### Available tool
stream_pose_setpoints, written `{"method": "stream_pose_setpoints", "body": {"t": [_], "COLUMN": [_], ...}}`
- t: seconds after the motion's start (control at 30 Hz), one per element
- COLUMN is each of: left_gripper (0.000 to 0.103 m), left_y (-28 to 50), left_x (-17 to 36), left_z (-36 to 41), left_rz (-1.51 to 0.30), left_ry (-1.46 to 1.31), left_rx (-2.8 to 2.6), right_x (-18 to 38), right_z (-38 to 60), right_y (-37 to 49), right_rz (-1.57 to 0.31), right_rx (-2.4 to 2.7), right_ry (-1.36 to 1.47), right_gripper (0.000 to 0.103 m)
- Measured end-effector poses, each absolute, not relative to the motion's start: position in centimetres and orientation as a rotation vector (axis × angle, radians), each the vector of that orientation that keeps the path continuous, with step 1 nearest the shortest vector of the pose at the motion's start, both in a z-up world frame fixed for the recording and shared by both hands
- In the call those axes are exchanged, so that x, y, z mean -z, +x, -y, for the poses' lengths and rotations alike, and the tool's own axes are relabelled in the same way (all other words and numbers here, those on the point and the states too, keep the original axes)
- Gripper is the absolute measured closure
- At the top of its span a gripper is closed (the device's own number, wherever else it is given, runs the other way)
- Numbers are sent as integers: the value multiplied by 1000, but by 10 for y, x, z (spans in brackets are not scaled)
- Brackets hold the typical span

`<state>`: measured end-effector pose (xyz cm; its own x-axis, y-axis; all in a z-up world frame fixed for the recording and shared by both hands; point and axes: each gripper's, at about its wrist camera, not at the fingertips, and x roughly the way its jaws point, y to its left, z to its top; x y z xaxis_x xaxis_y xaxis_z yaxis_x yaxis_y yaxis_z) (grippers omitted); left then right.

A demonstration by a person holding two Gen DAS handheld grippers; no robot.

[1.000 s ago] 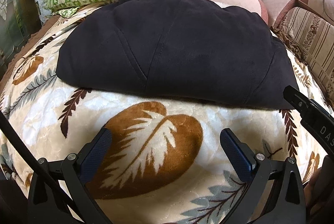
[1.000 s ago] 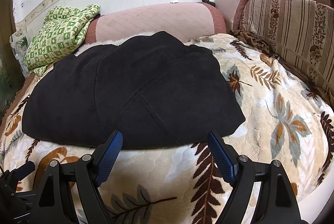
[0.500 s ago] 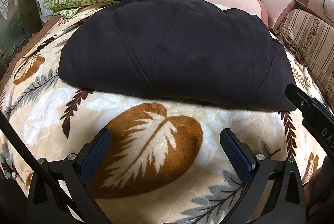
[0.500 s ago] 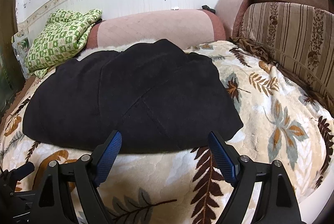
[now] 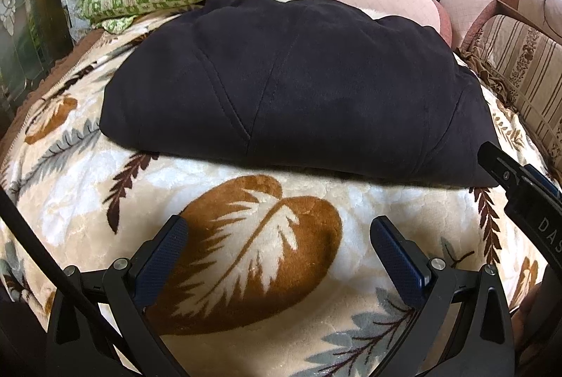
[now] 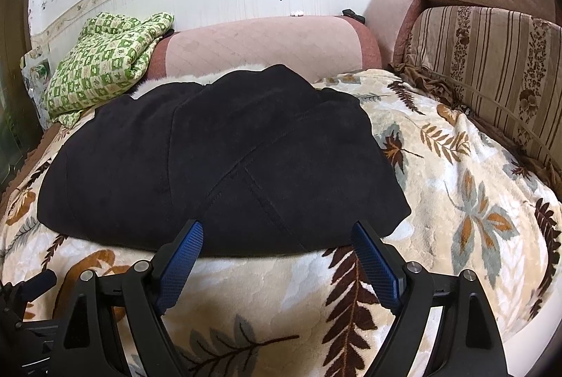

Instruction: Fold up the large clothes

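Note:
A large black garment (image 5: 298, 89) lies folded flat on a cream blanket with brown leaf print (image 5: 267, 257). It also shows in the right wrist view (image 6: 217, 162). My left gripper (image 5: 279, 229) is open and empty, over the blanket a little short of the garment's near edge. My right gripper (image 6: 277, 229) is open and empty, with its fingertips at the garment's near edge, toward its right corner. The right gripper's tip shows at the right of the left wrist view (image 5: 520, 187).
A green checked quilt (image 6: 105, 60) is piled at the back left. A pink bolster (image 6: 263, 43) runs along the white wall. A striped sofa back (image 6: 491, 67) stands to the right. The blanket's front edge drops away at the lower right.
Both grippers have drawn back and risen slightly, so the garment sits a little lower and farther in both views. The garment has not moved. Both stay open.

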<state>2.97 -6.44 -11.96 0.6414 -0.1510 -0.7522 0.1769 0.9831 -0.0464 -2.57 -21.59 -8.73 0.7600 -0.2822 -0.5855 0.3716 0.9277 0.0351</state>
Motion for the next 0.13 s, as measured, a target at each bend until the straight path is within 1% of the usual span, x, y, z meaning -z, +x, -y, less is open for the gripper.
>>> {"method": "stream_pose_setpoints", "body": {"t": [0.13], "left_gripper": [0], "left_y": [27], "left_x": [119], "left_z": [67], "left_rz": [-844], "left_ry": [48], "left_rx": [180], "right_x": [89], "right_z": [216], "right_y": [-24], "right_rz": [-615], "right_rx": [356], "right_ry": [153], "right_gripper": [13]}}
